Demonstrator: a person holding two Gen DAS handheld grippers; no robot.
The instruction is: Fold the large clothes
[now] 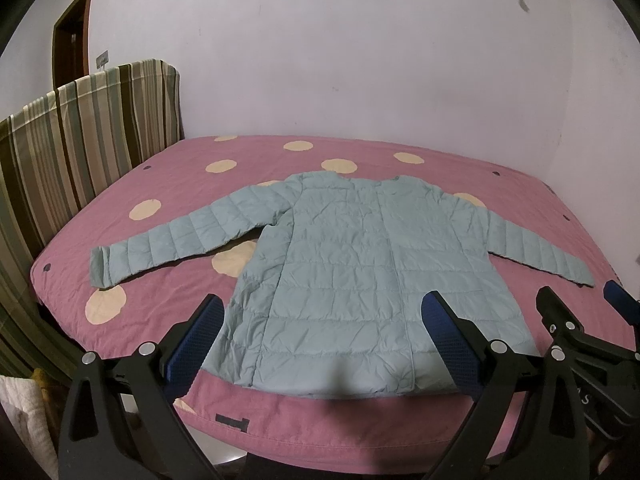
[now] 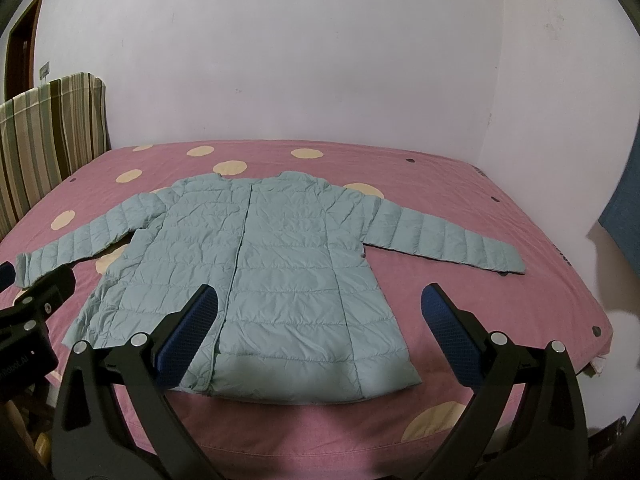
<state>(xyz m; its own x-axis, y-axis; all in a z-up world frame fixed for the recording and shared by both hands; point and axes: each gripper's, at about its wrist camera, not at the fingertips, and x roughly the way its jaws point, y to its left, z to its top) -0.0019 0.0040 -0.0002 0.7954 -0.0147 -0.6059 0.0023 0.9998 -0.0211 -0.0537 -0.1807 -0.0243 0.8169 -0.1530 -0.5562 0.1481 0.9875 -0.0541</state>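
Note:
A pale blue quilted jacket (image 1: pixel 352 264) (image 2: pixel 256 268) lies flat on the pink bed, front side up, collar toward the far wall and both sleeves spread out to the sides. Its hem lies nearest me. My left gripper (image 1: pixel 324 304) hovers open above the hem, nothing between its blue pads. My right gripper (image 2: pixel 320 300) is also open over the hem's right half, empty. The right gripper shows at the right edge of the left wrist view (image 1: pixel 580 304). The left one shows at the left edge of the right wrist view (image 2: pixel 28 284).
The bed (image 1: pixel 248 404) has a pink cover with cream dots. A striped headboard (image 1: pixel 80 132) stands at the left. A plain wall runs behind, with a brown door (image 1: pixel 72 36) at far left. A blue panel (image 2: pixel 624 216) stands right of the bed.

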